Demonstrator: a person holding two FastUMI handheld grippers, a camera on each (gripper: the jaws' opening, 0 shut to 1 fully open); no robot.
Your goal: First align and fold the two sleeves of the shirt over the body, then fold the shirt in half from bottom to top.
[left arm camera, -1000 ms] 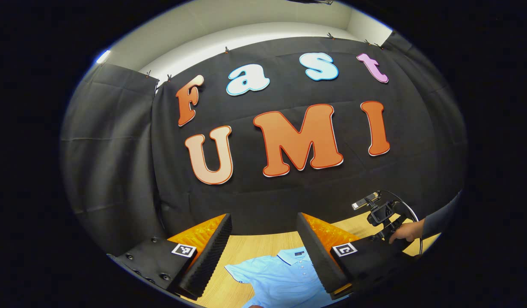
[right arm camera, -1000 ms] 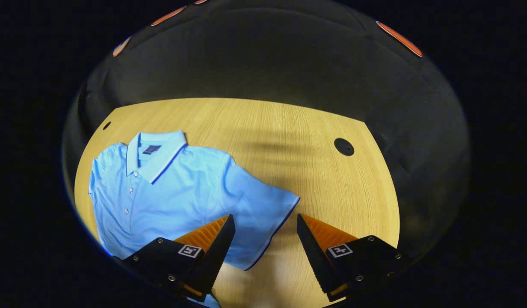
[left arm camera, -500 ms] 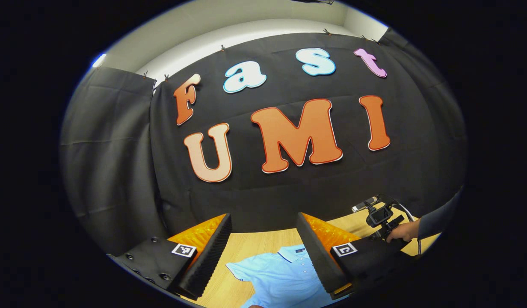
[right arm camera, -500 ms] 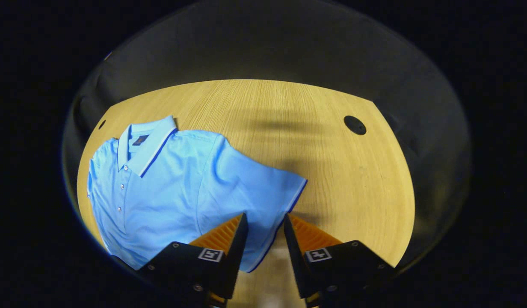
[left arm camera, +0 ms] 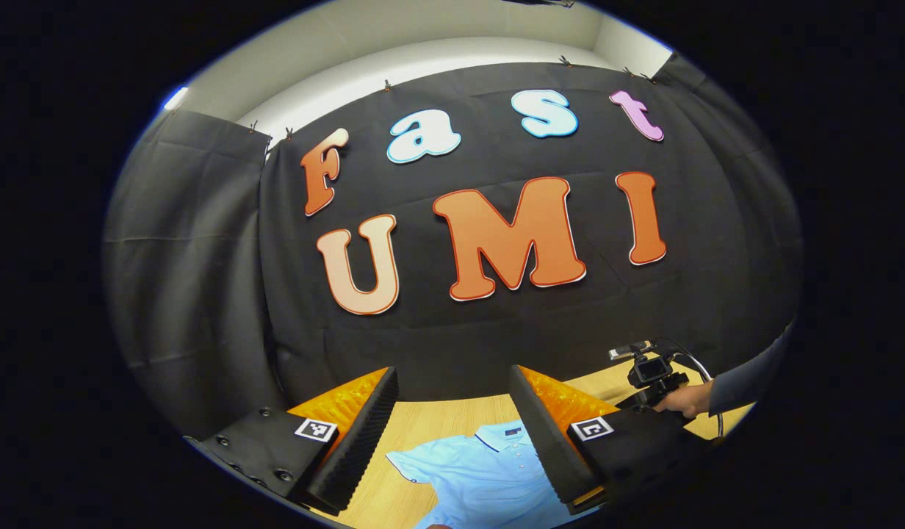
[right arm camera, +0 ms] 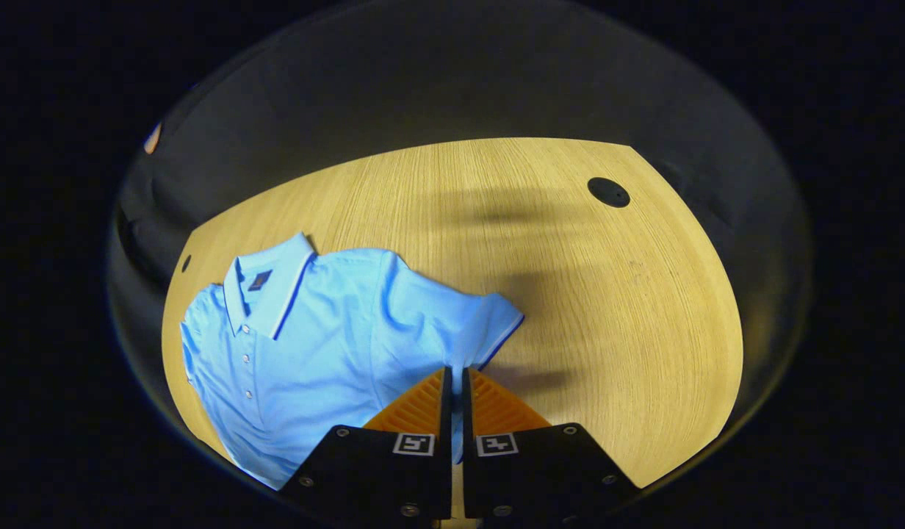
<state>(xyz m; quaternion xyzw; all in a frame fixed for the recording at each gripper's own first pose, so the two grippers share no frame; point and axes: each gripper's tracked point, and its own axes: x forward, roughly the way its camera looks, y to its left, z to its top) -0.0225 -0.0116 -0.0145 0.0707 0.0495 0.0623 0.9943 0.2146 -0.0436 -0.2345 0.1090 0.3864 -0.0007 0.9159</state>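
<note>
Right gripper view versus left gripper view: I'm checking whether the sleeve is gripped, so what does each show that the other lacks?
The right gripper view shows the right gripper shut on the shirt's sleeve, with a dark round hole in the table top. The left gripper view shows the left gripper open above the table, plus a hand holding the other gripper farther off. Both share the light blue shirt lying on the wooden table.

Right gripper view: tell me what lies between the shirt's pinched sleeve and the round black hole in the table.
Bare wooden table, crossed by soft shadows, separates the sleeve from the hole in the right gripper view.
</note>
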